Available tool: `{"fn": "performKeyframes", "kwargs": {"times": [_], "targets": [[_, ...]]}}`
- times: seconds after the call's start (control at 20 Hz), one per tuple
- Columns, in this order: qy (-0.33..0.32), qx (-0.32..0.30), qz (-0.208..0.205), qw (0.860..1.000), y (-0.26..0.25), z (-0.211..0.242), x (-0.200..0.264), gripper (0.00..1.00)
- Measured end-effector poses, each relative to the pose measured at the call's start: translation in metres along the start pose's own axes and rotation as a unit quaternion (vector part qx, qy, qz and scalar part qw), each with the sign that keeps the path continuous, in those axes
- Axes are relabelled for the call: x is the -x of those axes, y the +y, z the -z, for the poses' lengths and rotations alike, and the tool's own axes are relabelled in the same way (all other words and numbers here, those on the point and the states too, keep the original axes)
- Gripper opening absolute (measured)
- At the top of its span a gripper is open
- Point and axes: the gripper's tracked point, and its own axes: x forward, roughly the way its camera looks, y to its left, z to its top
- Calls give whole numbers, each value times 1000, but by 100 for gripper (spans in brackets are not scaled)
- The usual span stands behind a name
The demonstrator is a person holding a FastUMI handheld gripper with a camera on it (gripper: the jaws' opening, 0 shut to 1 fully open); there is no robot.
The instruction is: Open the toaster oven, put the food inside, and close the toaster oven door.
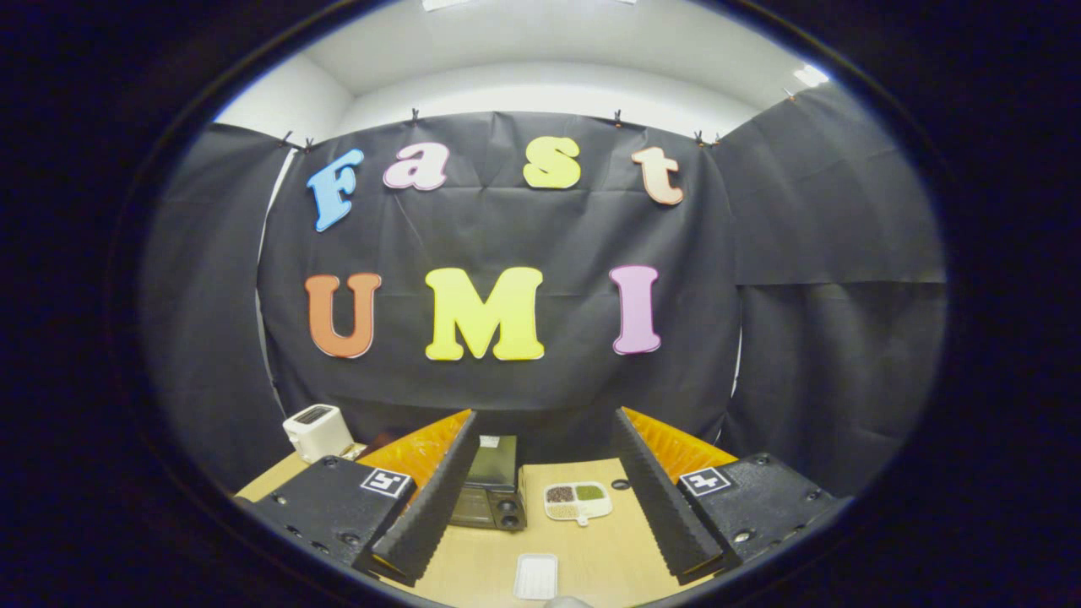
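Note:
My gripper (pixel 545 570) hangs high over the wooden table (pixel 591 532) with its fingers wide apart and nothing between them. The dark toaster oven (pixel 490 494) stands beyond the left finger, partly hidden by it; its door looks shut and two knobs show at its right side. Near the fingertips, between them, lies a small white rectangular tray (pixel 536 577); I cannot tell what it carries. A pale rounded object (pixel 567 602) shows just below that tray.
A white divided dish (pixel 578 502) with several portions of grains or beans sits to the right of the oven. A white pop-up toaster (pixel 317 431) stands at the table's back left. The black booth wall closes in behind the table.

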Motion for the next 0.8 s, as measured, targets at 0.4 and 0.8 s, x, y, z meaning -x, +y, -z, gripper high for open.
{"fn": "performKeyframes", "kwargs": {"times": [0.4,0.8], "targets": [[-5,-2,-26,1000,3,-11,1,100],[-6,3,-28,1000,-1,-14,0,100]]}}
